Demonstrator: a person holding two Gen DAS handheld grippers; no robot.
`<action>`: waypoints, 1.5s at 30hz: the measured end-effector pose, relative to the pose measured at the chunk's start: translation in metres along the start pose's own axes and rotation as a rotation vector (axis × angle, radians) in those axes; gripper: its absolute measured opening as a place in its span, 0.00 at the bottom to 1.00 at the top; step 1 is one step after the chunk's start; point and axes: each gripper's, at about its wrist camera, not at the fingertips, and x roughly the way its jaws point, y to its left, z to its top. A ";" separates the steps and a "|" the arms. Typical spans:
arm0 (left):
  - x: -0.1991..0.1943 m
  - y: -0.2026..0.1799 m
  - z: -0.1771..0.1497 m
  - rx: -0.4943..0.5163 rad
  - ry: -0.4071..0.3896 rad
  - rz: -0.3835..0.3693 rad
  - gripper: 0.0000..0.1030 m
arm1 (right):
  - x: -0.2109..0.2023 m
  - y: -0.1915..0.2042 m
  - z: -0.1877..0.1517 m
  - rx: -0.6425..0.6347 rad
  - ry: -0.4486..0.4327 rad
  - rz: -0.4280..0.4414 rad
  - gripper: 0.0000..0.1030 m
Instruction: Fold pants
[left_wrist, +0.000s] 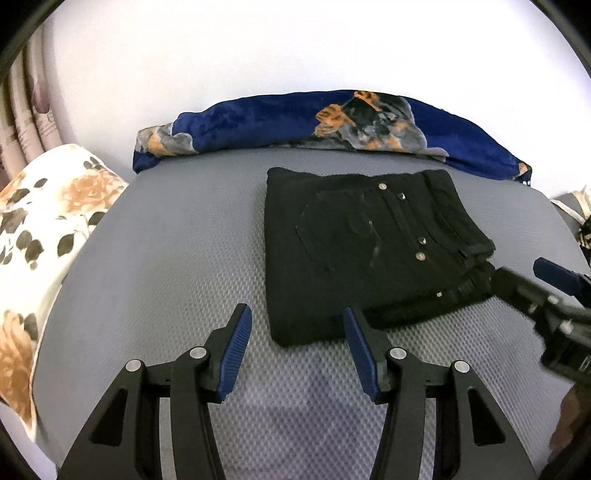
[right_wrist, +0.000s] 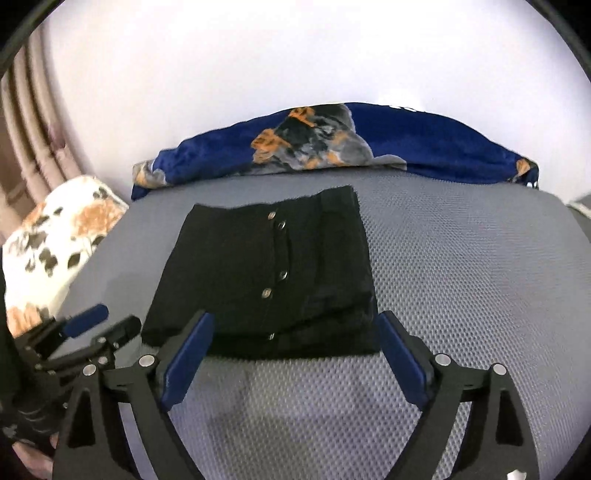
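The black pants (left_wrist: 369, 251) lie folded into a compact rectangle on the grey textured bed surface (left_wrist: 177, 251), metal buttons facing up. They also show in the right wrist view (right_wrist: 266, 277). My left gripper (left_wrist: 297, 321) is open and empty, just short of the stack's near left corner. My right gripper (right_wrist: 295, 328) is open and empty, its blue-padded fingers either side of the stack's near edge. The right gripper also shows at the right edge of the left wrist view (left_wrist: 524, 277), and the left gripper at the lower left of the right wrist view (right_wrist: 110, 321).
A rolled blue blanket with a dog print (left_wrist: 332, 125) lies along the far edge against a white wall. A floral pillow (left_wrist: 48, 236) sits at the left. Curtains (left_wrist: 26, 96) hang at the far left.
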 end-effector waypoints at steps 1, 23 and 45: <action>-0.003 -0.002 -0.003 0.006 -0.006 0.003 0.52 | -0.002 0.003 -0.004 -0.009 -0.002 -0.001 0.88; -0.024 -0.009 -0.028 0.001 -0.014 0.029 0.52 | -0.011 0.021 -0.031 -0.035 0.002 -0.003 0.90; -0.021 -0.009 -0.027 0.008 0.001 0.021 0.52 | -0.006 0.020 -0.036 -0.018 0.020 -0.001 0.90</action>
